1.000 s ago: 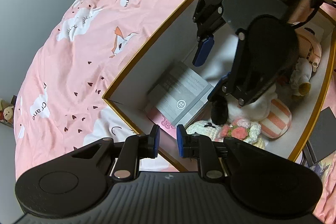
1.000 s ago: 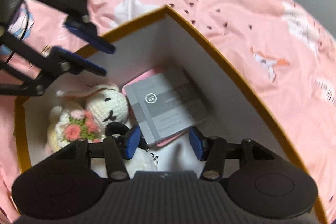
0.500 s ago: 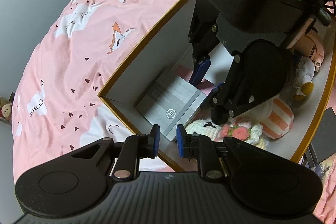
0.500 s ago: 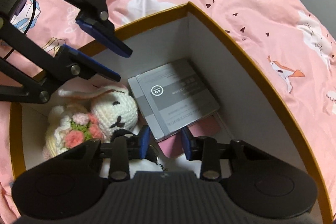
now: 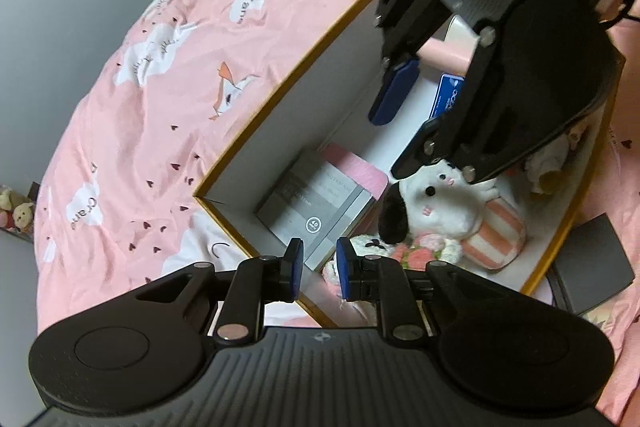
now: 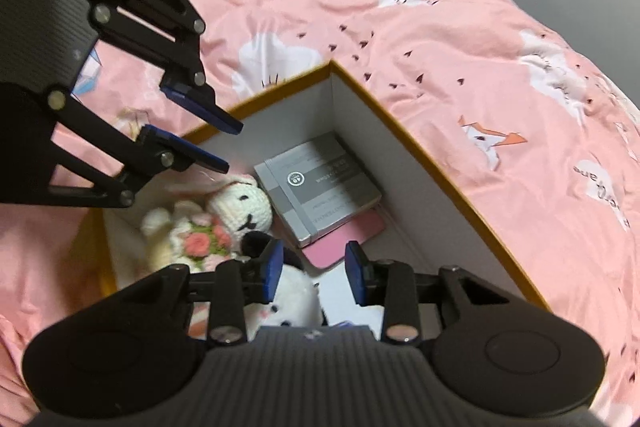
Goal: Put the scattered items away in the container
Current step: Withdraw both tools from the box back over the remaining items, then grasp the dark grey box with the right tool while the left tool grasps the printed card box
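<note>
Container: white cardboard box with an orange-yellow rim (image 5: 280,89), resting on a bed covered by a pink sheet with white cloud prints (image 5: 152,99).
Grey item: grey hardcover notebook with an elastic band (image 6: 320,187), lying in the corner of the box on top of a pink flat notebook (image 6: 344,239).
Soft items: white crocheted rabbit holding pink flowers (image 6: 224,215) lies just beside the grey notebook; a white plush toy with black ears and a pink-striped body (image 5: 452,207) lies next to it.
Other contents: a blue card (image 5: 448,99) lies deeper in the box, partly hidden.
Left tool (image 5: 318,269): positioned above the near box rim; its 2 blue pads stand close together, nearly closed, with nothing between them.
Right tool (image 6: 314,271): positioned above the box interior, over the plush toy; jaws partly apart, gripping nothing.
Outside the box: a dark flat rectangular object (image 5: 596,263) lies on the bed beside the rim.
</note>
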`<state>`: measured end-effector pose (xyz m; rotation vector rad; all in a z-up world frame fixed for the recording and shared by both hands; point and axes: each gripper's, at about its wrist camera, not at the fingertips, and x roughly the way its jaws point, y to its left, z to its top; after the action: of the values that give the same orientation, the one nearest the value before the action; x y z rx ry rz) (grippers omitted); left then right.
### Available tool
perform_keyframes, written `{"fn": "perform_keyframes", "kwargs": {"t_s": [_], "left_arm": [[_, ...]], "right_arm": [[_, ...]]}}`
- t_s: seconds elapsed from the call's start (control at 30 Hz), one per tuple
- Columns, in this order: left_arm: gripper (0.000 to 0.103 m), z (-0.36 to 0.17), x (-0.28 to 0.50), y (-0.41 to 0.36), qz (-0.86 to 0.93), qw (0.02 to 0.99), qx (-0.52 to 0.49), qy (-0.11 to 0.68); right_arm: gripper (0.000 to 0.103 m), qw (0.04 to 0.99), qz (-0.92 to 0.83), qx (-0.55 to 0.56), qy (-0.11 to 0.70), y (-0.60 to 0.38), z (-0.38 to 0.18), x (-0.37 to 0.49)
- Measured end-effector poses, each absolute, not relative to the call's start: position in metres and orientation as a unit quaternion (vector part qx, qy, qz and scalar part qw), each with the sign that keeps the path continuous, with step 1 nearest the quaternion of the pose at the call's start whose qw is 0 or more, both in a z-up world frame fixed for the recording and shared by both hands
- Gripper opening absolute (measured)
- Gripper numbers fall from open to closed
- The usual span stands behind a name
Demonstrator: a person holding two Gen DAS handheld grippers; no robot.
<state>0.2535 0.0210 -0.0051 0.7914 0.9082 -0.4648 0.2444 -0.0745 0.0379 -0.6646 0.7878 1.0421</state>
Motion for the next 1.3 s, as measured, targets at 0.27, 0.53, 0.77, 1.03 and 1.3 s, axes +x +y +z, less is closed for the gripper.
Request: {"fn": "perform_keyframes", "kwargs": {"t_s": [0.27, 0.53, 0.77, 1.03, 1.3], "left_arm": [[0.028, 0.025, 0.209, 0.018, -0.199, 0.832, 0.323, 0.405], [0.034, 0.039, 0.154, 0.017, -0.154, 0.848, 0.286, 0.418], [0.034, 0.028, 0.112, 0.023, -0.096, 0.864, 0.233, 0.436], [0.034, -0.010, 0.077, 0.013, -0.057, 0.870, 0.200, 0.448], [0.034, -0.046, 0.061, -0.002, -0.038, 0.846, 0.226, 0.482]], "right_arm": [[0.042, 0.786, 0.464, -0.240, 0.331, -0.110, 0.072, 0.224], [0.046, 0.821, 0.451, -0.161, 0.312, -0.149, 0.082, 0.174], [0.046, 0.820, 0.429, -0.170, 0.337, -0.156, 0.044, 0.131], [0.046, 0.804, 0.413, -0.214, 0.371, -0.144, -0.003, 0.096], [0.047, 0.763, 0.433, -0.300, 0.374, -0.121, -0.039, 0.067]]}}
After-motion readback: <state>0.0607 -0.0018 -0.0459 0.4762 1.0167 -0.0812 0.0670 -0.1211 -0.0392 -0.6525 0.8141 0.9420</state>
